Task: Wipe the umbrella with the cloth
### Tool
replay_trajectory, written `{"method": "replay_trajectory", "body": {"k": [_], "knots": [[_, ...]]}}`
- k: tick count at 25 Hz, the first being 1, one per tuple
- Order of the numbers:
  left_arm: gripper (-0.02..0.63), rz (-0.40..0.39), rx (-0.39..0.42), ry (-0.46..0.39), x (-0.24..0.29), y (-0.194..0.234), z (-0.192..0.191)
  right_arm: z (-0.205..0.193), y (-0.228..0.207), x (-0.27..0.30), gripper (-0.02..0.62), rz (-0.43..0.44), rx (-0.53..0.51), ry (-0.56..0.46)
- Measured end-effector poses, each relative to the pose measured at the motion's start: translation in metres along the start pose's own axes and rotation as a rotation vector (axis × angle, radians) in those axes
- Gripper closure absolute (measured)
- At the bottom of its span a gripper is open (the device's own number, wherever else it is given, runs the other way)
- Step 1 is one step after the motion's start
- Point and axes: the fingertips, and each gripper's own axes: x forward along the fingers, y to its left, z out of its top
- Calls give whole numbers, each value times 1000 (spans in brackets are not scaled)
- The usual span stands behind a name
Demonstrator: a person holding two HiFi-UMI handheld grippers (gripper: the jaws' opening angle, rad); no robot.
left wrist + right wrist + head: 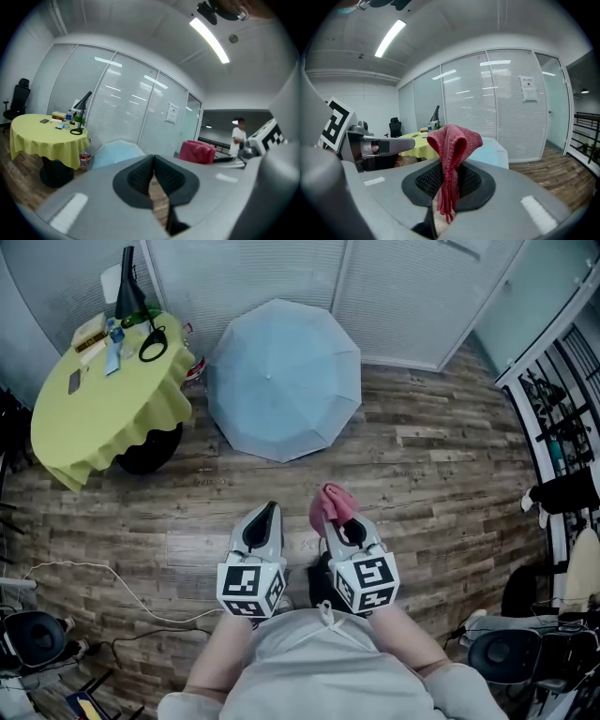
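Head view: the open umbrella lies on the floor, with the counter at its left. The left gripper and right gripper hang near the umbrella, apart from it. Left gripper view: jaws closed, empty. Right gripper view: jaws pinch the cloth, the umbrella beyond.

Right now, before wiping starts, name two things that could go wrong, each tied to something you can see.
The cloth is a bunch pinched in the right gripper, so hard jaws might scrape the umbrella. The open umbrella lies loose on the floor and the left gripper is shut and empty, so the umbrella may slide when pushed.
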Motion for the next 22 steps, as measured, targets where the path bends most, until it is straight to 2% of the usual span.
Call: {"method": "replay_trajectory", "body": {"k": [5,13,17,22], "knots": [[598,74,-9,10,83,21,9,19,-59,71,540,54,2,12],[598,162,-25,-44,253,18,58,84,-196,178,538,102,-44,18],[598,196,-27,-44,321,25,75,108,-243,233,538,133,-62,22],[598,223,-47,-8,380,52,77,118,-281,297,538,136,-50,58]]}}
